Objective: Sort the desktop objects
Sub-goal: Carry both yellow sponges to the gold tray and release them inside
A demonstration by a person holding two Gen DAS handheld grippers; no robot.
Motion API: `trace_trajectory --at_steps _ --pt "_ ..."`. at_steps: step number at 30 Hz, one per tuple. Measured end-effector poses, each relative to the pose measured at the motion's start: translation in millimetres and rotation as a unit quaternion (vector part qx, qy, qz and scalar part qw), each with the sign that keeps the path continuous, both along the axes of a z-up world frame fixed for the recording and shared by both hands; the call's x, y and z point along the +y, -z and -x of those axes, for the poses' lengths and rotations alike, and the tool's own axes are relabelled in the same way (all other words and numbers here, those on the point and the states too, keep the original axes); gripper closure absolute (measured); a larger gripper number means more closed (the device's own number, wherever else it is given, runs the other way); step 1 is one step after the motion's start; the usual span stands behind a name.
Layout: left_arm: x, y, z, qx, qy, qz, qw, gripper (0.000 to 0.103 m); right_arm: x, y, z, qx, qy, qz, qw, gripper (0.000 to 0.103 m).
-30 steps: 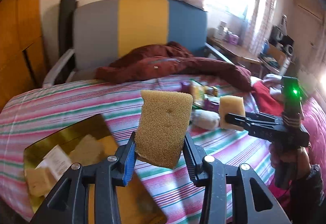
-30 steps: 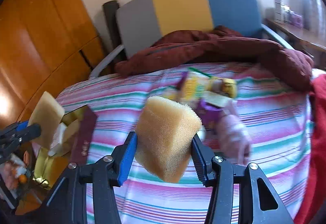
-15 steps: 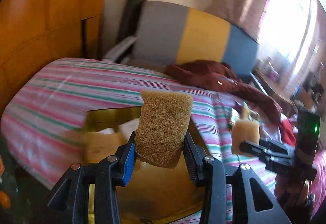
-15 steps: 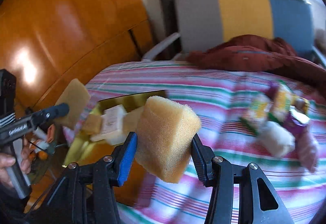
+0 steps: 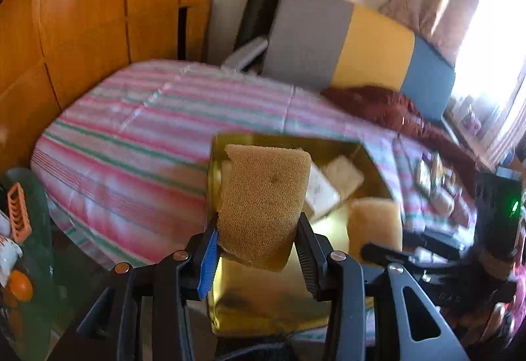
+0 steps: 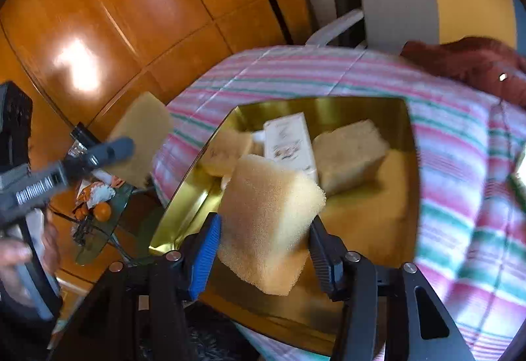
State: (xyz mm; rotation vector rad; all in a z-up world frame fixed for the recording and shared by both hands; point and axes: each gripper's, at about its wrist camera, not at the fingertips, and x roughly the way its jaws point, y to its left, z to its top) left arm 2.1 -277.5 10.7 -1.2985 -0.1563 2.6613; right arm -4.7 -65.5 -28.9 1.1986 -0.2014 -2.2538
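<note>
Left wrist view: left tongs (image 5: pixel 258 249) pinch a brown sponge (image 5: pixel 263 206) over the gold tray (image 5: pixel 358 147). Right tongs (image 6: pixel 264 249) pinch a yellow sponge (image 6: pixel 269 223) (a corner grip), which may slip and miss.

Brown sponge (image 5: pixel 263 206) and pale sponge (image 6: pixel 268 226) held tilted above gold tray (image 6: pixel 361 108).
</note>
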Motion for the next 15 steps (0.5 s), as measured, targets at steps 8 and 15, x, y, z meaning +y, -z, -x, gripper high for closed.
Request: trace_trajectory --at_steps 8,15 --pt "12 45 13 -0.058 0.014 -0.006 0.9982 0.058 -13 20 6 -0.035 0.015 -0.008 0.999 0.036" --pt "17 50 18 -0.047 -0.007 0.033 0.9983 0.050 -7 22 1 -0.037 0.033 -0.015 0.999 0.033"
